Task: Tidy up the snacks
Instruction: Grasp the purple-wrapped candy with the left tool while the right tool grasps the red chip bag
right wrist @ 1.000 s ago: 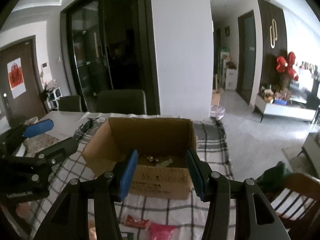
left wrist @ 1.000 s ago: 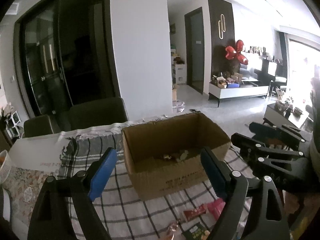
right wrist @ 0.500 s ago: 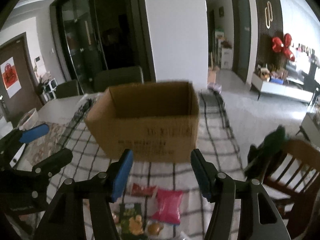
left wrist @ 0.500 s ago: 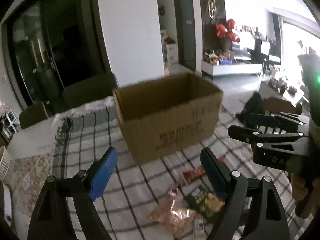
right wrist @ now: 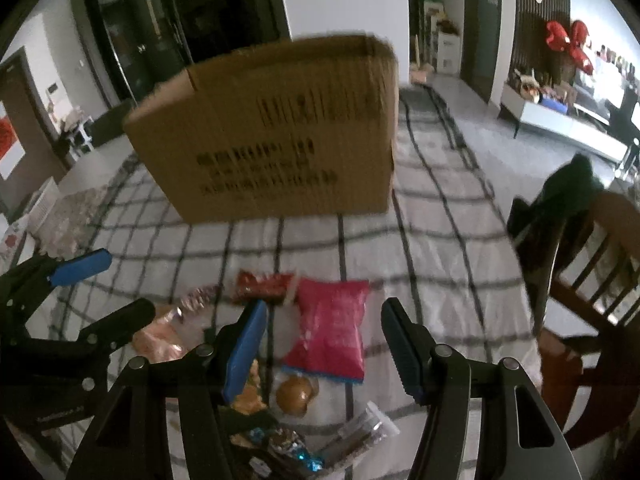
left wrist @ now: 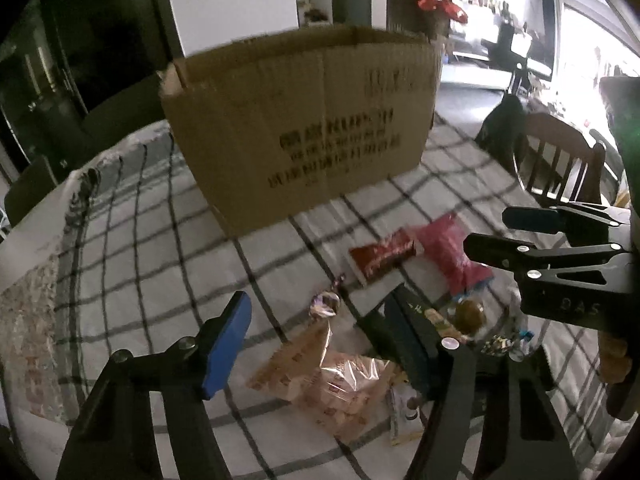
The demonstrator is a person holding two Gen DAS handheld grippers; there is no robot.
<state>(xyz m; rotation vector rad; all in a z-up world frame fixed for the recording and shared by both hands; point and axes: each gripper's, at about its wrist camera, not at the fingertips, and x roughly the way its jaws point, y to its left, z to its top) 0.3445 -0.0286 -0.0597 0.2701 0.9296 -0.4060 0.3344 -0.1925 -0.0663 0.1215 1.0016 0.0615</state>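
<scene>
Left fingers: left gripper (left wrist: 316,340) has just been closing, jaws apart above clear cracker bag (left wrist: 332,384), nothing pinched.
Right fingers: right gripper (right wrist: 324,344) jaws apart above pink bag (right wrist: 332,332), not touching.
Snacks: red packet (right wrist: 264,285), round bun (right wrist: 295,394), all near table's front edge.
Box: cardboard box (right wrist: 276,136) upright on checked cloth (right wrist: 420,264), mid-table behind snacks.
Chair: wooden chair (right wrist: 592,280) at right edge.
</scene>
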